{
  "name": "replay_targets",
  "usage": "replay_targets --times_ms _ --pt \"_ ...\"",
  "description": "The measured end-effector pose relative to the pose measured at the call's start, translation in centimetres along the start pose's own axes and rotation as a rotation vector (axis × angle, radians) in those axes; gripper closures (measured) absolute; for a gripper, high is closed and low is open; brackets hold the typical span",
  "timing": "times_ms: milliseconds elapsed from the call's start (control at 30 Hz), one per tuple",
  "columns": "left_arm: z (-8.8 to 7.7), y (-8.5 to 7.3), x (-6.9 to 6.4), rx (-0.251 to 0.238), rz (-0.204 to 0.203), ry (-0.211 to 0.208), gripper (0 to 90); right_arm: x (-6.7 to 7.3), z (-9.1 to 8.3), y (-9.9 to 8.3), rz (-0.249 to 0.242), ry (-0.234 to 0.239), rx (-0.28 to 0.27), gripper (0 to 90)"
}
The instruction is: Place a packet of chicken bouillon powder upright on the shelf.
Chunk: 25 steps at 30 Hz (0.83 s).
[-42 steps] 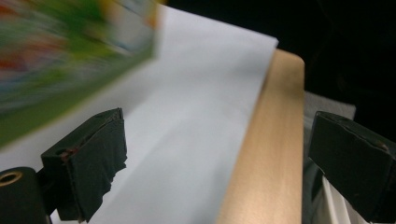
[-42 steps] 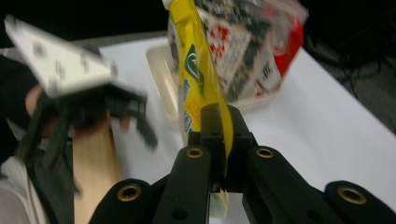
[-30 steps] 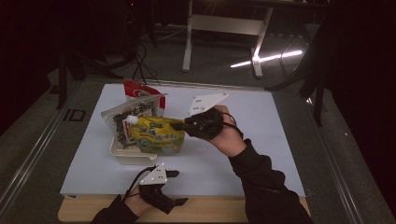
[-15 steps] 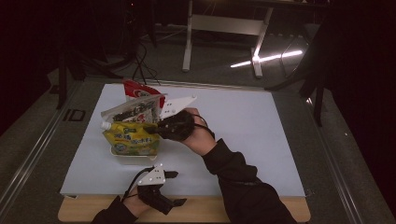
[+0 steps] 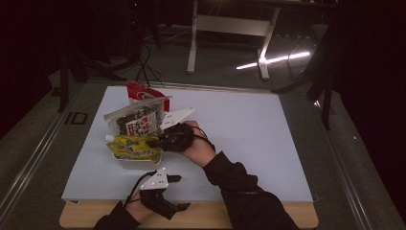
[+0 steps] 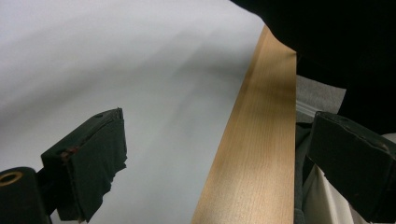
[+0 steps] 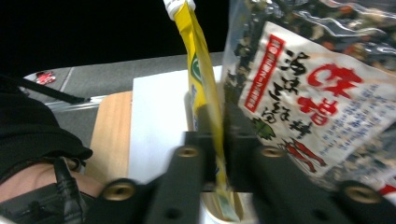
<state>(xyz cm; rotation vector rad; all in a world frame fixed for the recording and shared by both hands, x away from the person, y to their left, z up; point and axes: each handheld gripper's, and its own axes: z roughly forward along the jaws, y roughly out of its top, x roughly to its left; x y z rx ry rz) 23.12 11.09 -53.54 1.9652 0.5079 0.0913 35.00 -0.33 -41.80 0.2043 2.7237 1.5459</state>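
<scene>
Looks like the drop-off step: right gripper (image 5: 155,142) has the yellow pouch (image 5: 131,147) pinched but its jaws have just been easing apart, pouch lying on the white tray (image 5: 139,164) at 6 o'clock from the seaweed bag (image 5: 136,122), so next it needs a clean let-go and backing out, while the left gripper (image 6: 219,154) hangs released over the tabletop (image 6: 254,154) edge.

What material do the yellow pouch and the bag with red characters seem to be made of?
The yellow spouted pouch looks like flexible glossy plastic film: it is thin, flat and bends, with a white cap. The clear bag with a white label and red characters seems to be transparent shiny plastic film: it crinkles, reflects light, and dark contents show through.
</scene>
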Motion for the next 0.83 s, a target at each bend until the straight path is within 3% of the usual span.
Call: replay_targets --times_ms 33,100,133,167,267,433,600,833 --pt "0.0 0.0 0.0 0.0 0.0 0.001 5.7 0.1 -0.3 -0.3 0.001 -0.017 -0.003 68.9" --pt "0.0 0.0 0.1 0.0 0.0 0.002 5.7 0.1 -0.5 -0.4 0.002 -0.029 -0.002 66.6" --pt "0.0 0.0 0.1 0.002 0.003 0.004 5.7 0.1 -1.0 -0.8 0.009 -0.043 -0.003 55.3" --pt "0.0 -0.1 0.1 0.001 0.003 0.005 5.7 0.2 -1.5 -1.2 0.0 -0.059 -0.021 53.7" --pt "0.0 -0.1 0.1 -0.003 0.0 0.004 5.7 0.2 -2.3 -2.1 0.002 -0.08 -0.028 50.9" --pt "0.0 0.0 0.2 -0.009 -0.003 0.008 5.7 -0.1 -3.6 -5.9 0.07 -0.101 -0.031 44.7" --pt "0.0 0.0 0.2 -0.01 -0.005 0.01 5.7 -0.4 -4.2 -7.9 0.109 -0.112 -0.045 40.2" --pt "-0.1 0.0 0.2 -0.014 -0.001 0.011 5.7 -0.3 -4.7 -8.5 0.112 -0.12 -0.053 39.4"
